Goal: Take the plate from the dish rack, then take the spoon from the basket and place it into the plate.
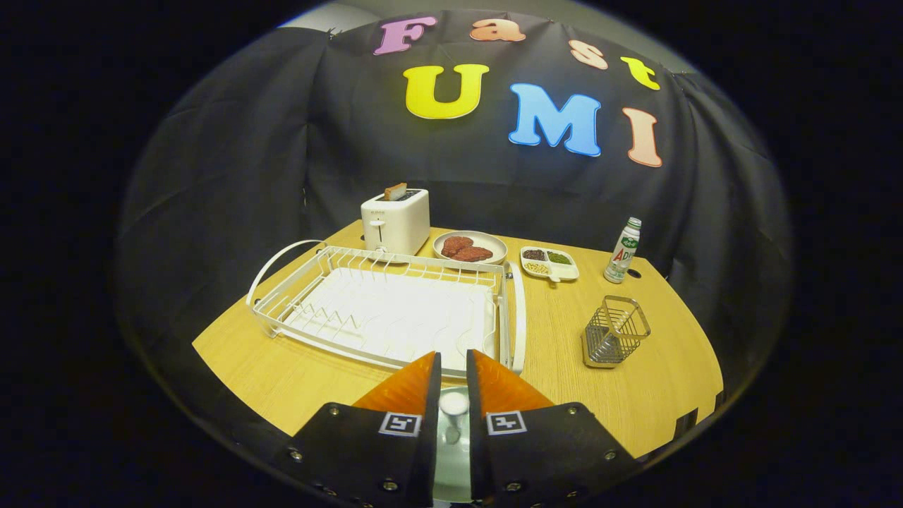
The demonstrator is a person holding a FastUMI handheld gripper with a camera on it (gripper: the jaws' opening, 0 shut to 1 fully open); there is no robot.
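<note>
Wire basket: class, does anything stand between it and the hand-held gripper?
Nothing visible does. The wire basket stands on bare table ahead and right of the hand-held gripper, whose fingers close on a small white piece; the dish rack lies left of that path.

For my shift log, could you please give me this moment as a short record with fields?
gripper: fingers nearly closed on a white piece, likely the spoon
plate: probably the pale surface below the fingers
dish rack: empty, just ahead of the fingers
basket: looks empty, right of the rack
beyond rack: toaster, dish of food
</note>
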